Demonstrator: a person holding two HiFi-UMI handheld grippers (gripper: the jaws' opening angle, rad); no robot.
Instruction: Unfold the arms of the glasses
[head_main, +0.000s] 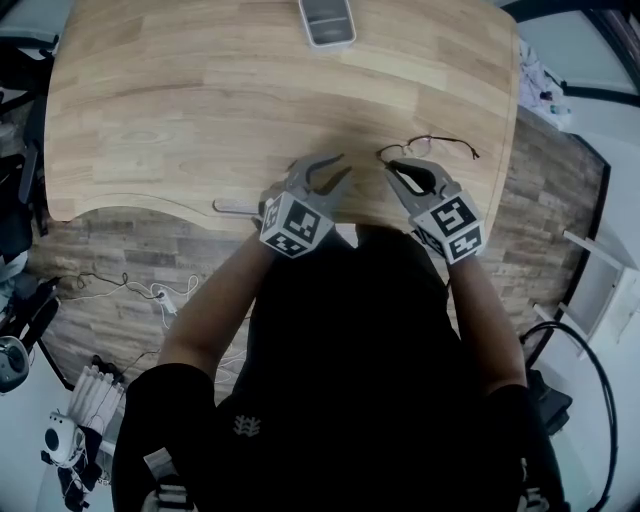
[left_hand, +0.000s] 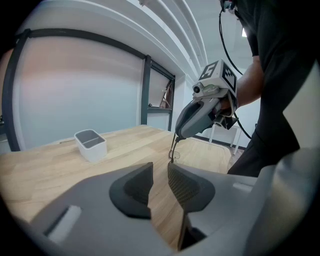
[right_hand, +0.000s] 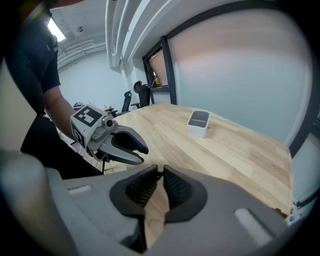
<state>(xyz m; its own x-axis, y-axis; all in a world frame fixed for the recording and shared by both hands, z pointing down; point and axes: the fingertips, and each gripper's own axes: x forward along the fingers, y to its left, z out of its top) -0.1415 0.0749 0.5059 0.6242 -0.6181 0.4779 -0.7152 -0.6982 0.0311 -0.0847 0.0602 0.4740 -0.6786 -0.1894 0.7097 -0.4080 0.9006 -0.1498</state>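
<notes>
The right tool (head_main: 398, 168) pinches the glasses (head_main: 432, 138) at its very tips.

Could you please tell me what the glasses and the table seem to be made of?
The glasses look like thin dark metal wire, given the very slim rims; lenses clear. The table looks like light wood or veneer, matte, with visible grain and plank seams.

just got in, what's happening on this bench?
A person works with a handheld gripper in each hand over a wooden table. The right gripper is pinched on a thin part of the glasses, which lie near the table's front edge. The left gripper hangs just beside it, jaws apart and empty. A small white box sits at the far edge. How far the arms are unfolded is too fine to tell.
</notes>
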